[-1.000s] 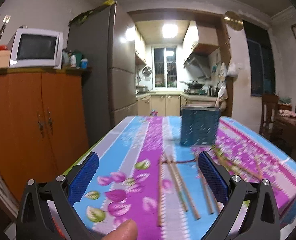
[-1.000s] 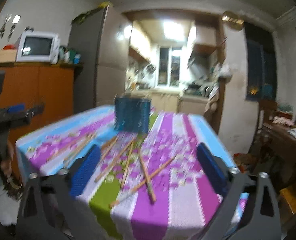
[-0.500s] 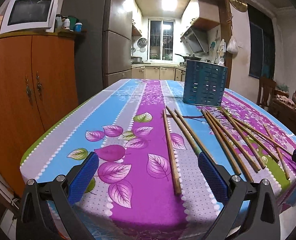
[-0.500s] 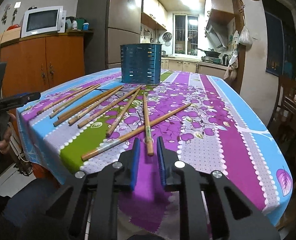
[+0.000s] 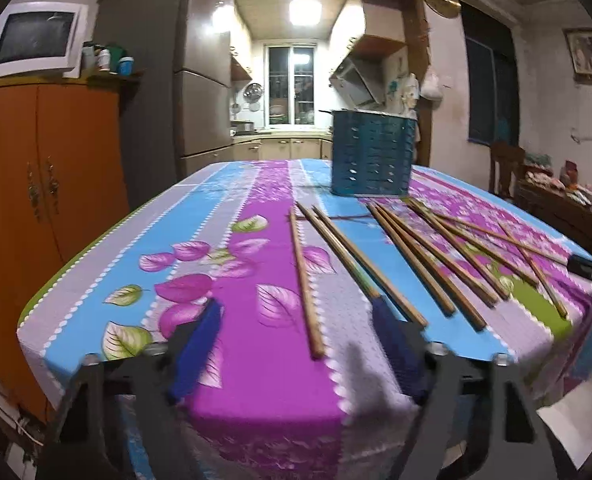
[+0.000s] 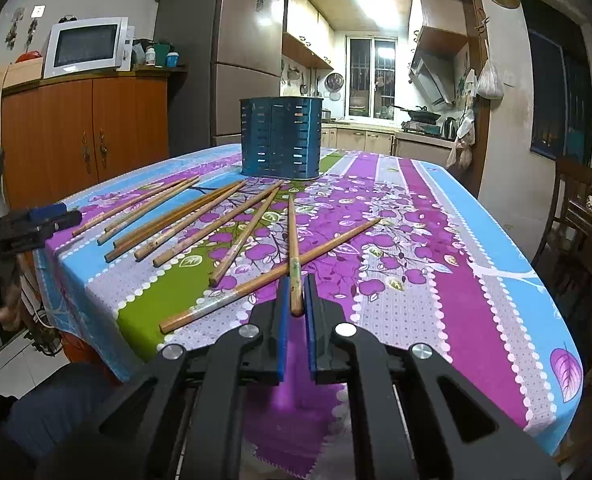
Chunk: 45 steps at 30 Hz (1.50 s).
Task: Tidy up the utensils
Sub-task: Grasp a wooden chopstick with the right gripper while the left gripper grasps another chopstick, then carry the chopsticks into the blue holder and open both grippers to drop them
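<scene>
Several wooden chopsticks lie fanned on the flowered tablecloth (image 5: 256, 380) in front of a blue slotted utensil holder (image 5: 370, 156) (image 6: 280, 140). My left gripper (image 5: 296, 308) is at the near table edge with its jaws closing. The leftmost chopstick (image 5: 302, 276) lies between the blue pads, which do not touch it. My right gripper (image 6: 297, 292) is closing on the near end of a chopstick (image 6: 293, 240), which crosses over a slanted one (image 6: 280, 272). The pads sit tight against it. Each gripper's tip shows at the edge of the other's view.
An orange cabinet (image 5: 44, 184) with a microwave (image 5: 32, 40) on top stands left of the table, and a tall fridge (image 5: 164, 80) is behind it. A wooden chair and a side table (image 6: 576, 208) stand to the right. The tablecloth hangs over the near edge.
Both grippers came down to the near table edge. The left jaws narrowed around the leftmost chopstick. The right jaws went from wide apart to tight on a chopstick's end.
</scene>
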Each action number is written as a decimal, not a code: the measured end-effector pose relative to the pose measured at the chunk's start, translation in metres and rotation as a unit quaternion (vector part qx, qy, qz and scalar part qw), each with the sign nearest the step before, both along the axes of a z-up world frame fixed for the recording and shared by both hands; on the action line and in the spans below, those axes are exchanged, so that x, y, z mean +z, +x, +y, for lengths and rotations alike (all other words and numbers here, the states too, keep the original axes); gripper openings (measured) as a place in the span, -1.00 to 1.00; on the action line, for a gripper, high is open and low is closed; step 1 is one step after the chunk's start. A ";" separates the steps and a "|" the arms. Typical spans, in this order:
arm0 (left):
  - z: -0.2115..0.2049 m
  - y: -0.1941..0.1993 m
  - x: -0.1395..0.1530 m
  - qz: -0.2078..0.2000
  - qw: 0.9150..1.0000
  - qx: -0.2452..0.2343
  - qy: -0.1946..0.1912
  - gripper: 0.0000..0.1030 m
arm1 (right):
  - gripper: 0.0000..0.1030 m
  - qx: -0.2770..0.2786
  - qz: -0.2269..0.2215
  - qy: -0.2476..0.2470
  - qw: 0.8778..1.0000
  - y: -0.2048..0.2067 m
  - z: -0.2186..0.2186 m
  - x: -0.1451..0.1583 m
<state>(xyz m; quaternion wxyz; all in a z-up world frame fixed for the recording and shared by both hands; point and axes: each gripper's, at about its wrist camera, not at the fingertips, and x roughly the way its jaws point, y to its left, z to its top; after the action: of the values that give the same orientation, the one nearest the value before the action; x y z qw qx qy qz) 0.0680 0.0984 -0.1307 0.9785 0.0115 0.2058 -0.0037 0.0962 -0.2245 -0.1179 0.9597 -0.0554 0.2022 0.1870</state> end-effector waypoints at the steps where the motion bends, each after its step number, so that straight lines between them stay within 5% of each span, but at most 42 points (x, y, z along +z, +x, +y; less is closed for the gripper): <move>1: -0.002 0.000 -0.002 0.003 1.000 -0.001 0.001 0.10 | -0.89 -0.001 0.000 0.002 1.000 0.000 0.000 0.000; 6: -0.007 -0.001 -0.010 0.000 1.000 0.000 0.015 -0.49 | -0.89 -0.005 -0.003 -0.001 1.000 -0.001 0.001 0.001; 11: -0.012 -0.004 -0.018 -0.008 1.000 0.004 0.023 -0.77 | -0.89 -0.009 -0.003 -0.003 1.000 -0.002 0.002 -0.002; 21: -0.018 -0.011 -0.014 -0.030 0.999 0.016 0.027 -0.86 | -0.90 -0.021 -0.027 0.005 0.999 -0.009 0.000 0.009; 29: -0.025 -0.026 0.060 -0.113 0.993 0.000 0.035 -0.86 | -0.90 -0.007 -0.080 -0.004 0.997 -0.019 0.008 0.057; 36: -0.033 0.002 0.145 -0.182 0.982 -0.028 0.043 -0.86 | -0.90 0.011 -0.134 -0.016 0.991 -0.005 0.020 0.125; 45: -0.044 0.068 0.207 -0.161 0.984 -0.070 0.027 -0.86 | -0.90 0.038 -0.112 -0.005 0.993 0.065 0.040 0.193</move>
<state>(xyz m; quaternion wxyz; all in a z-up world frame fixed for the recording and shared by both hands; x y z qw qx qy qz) 0.1364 0.0540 0.0764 0.9955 0.0530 0.0448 -0.0644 0.1610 -0.1843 0.0755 0.9683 -0.0883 0.0925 0.2146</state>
